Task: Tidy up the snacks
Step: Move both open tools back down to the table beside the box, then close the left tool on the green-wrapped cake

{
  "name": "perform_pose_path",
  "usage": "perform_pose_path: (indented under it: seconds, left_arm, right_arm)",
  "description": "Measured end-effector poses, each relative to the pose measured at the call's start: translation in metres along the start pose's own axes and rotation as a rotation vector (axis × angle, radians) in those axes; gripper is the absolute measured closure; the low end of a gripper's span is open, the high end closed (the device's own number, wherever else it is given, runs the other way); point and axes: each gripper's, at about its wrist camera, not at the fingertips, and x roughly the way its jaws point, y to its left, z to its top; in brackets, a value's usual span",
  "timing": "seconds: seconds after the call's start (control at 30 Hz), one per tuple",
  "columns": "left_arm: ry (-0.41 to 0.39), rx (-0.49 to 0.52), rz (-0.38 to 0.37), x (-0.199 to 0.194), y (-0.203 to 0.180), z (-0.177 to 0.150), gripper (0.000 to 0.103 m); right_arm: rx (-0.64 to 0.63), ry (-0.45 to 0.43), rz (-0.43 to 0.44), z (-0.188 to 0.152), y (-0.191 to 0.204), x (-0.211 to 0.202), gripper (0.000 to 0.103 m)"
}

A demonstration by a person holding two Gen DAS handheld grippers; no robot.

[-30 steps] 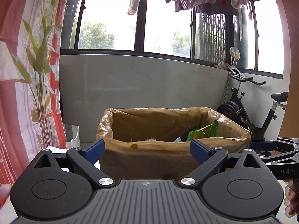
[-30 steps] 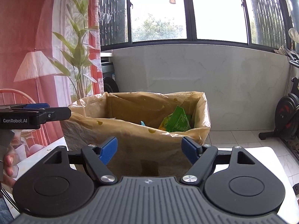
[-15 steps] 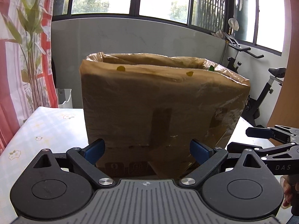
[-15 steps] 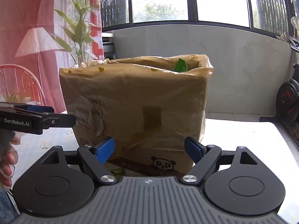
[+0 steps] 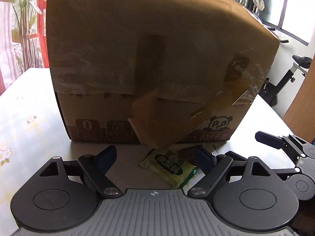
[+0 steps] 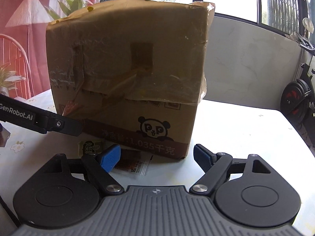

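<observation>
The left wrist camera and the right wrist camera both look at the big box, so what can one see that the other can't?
Only the left wrist view shows the green snack whole, lying on the table between the open left claw, plus a torn flap on the box. Only the right wrist view shows a brown snack by the open right claw, and a lamp. Both show the box with its panda logo, the white table and an exercise bike. Neither claw holds anything.
</observation>
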Motion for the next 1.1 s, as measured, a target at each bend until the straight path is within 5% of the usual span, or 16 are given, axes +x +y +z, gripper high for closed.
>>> perform_pose_path:
  seconds: [0.2,0.5,0.67,0.73,1.0,1.1]
  left_arm:
    - [0.054,-0.087,0.011,0.023,-0.003,0.001,0.022]
    - [0.054,-0.011,0.106,0.036,-0.025,-0.004,0.025]
    - [0.032,-0.012,0.066,0.023,-0.017,-0.013,0.060]
    - [0.024,-0.002,0.062,0.015,-0.014,-0.018,0.065]
    - [0.026,-0.055,0.089,-0.003,0.002,-0.033,0.065]
    - [0.043,-0.108,0.070,0.000,0.005,-0.028,0.053]
  right_arm:
    - [0.037,-0.032,-0.039,-0.010,-0.007,-0.005,0.021]
    - [0.085,-0.016,0.001,-0.019,-0.026,-0.011,0.021]
    - [0.099,-0.007,0.018,-0.016,-0.031,-0.011,0.021]
    - [0.094,-0.008,0.024,-0.016,-0.032,-0.012,0.021]
    - [0.052,0.007,0.035,-0.012,-0.025,-0.007,0.021]
    - [0.056,0.010,0.033,-0.011,-0.026,-0.007,0.021]
